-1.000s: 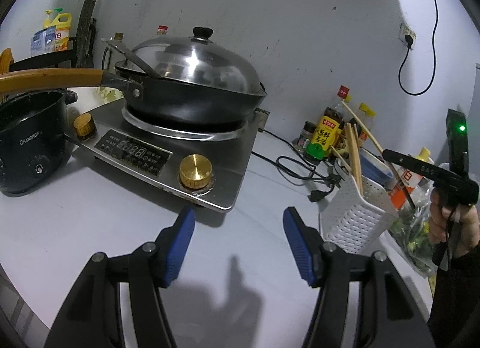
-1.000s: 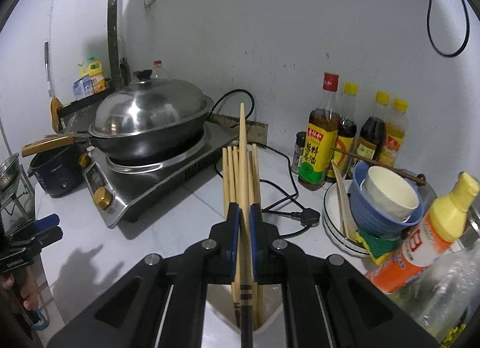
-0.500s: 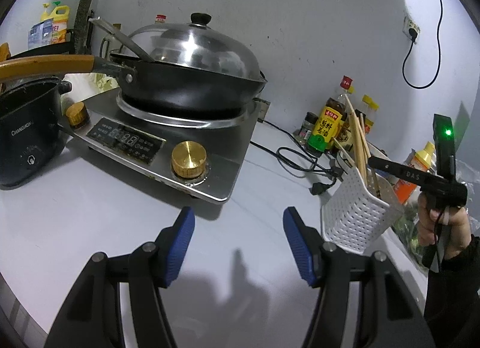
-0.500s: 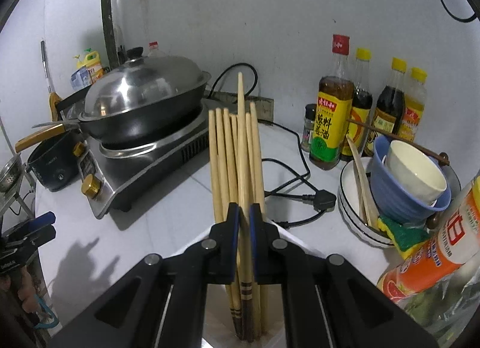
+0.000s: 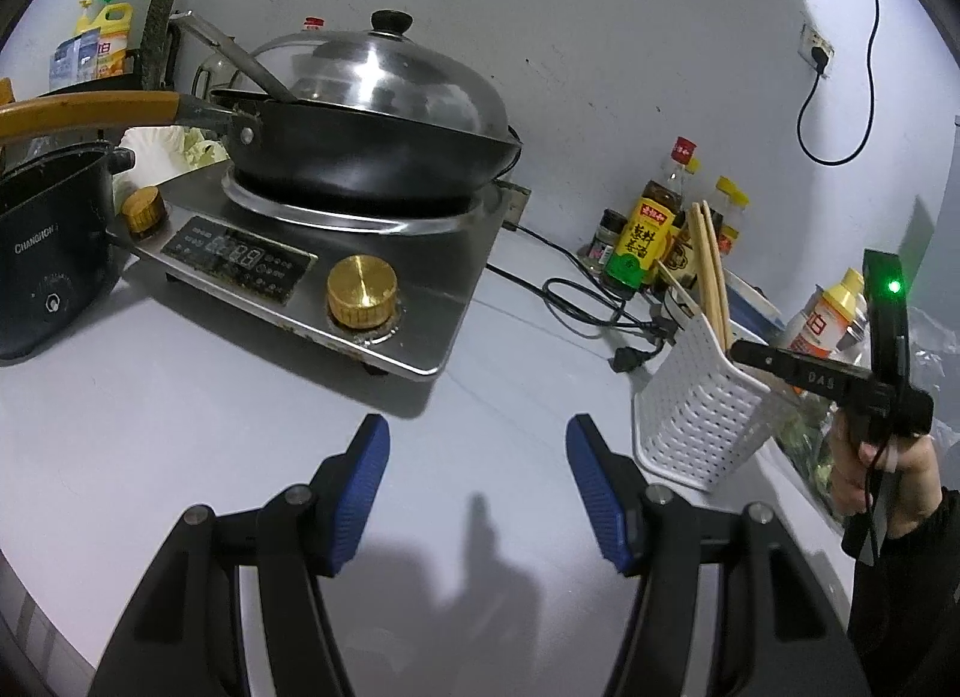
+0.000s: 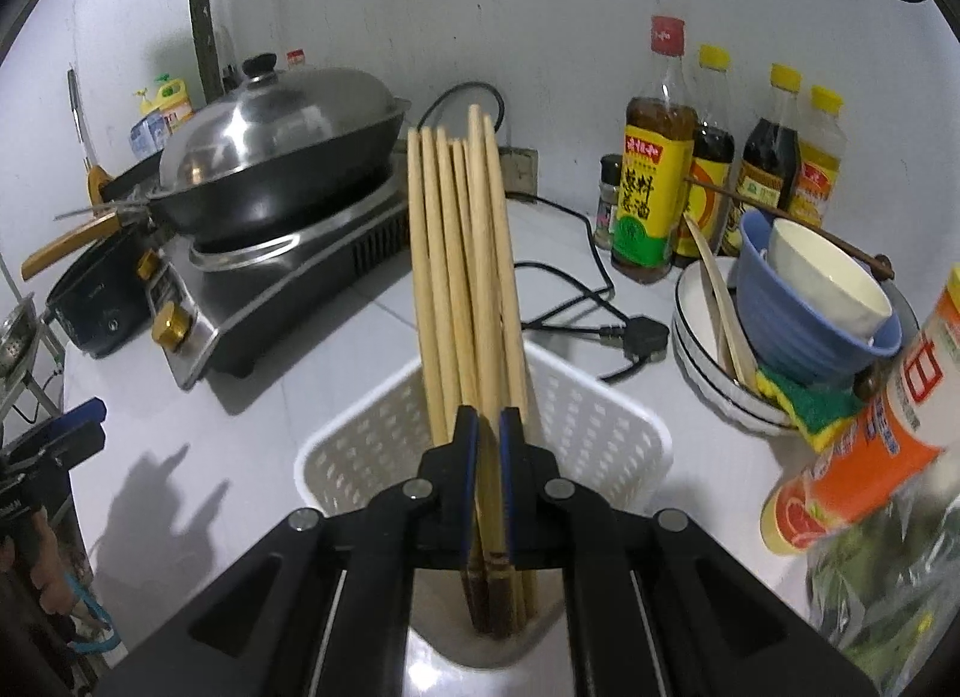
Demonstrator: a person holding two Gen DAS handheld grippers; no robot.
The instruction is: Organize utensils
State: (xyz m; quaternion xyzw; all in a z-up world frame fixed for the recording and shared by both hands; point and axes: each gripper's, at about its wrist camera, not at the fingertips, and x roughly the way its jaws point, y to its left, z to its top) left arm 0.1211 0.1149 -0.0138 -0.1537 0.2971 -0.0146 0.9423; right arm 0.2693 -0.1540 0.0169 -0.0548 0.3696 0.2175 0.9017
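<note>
A white perforated utensil basket (image 6: 591,433) stands on the white counter; it also shows in the left wrist view (image 5: 696,415) at the right. Several wooden chopsticks (image 6: 462,277) stand in it, leaning away from me. My right gripper (image 6: 489,427) is shut on a pair of those chopsticks (image 6: 487,253), right above the basket's opening. The right gripper also shows in the left wrist view (image 5: 744,350) over the basket, with the chopsticks (image 5: 711,277) sticking up. My left gripper (image 5: 477,451) is open and empty above the bare counter, left of the basket.
An induction cooker (image 5: 336,265) with a lidded black wok (image 5: 372,132) stands at the back left. A black pot (image 5: 51,253) is at the far left. Sauce bottles (image 6: 657,168), stacked bowls (image 6: 798,301), a power cord (image 6: 588,313) and an orange bottle (image 6: 870,439) crowd the right.
My right gripper has moved down with the chopsticks, so their lower ends sit deeper in the basket. The left gripper has drifted slightly and stays open.
</note>
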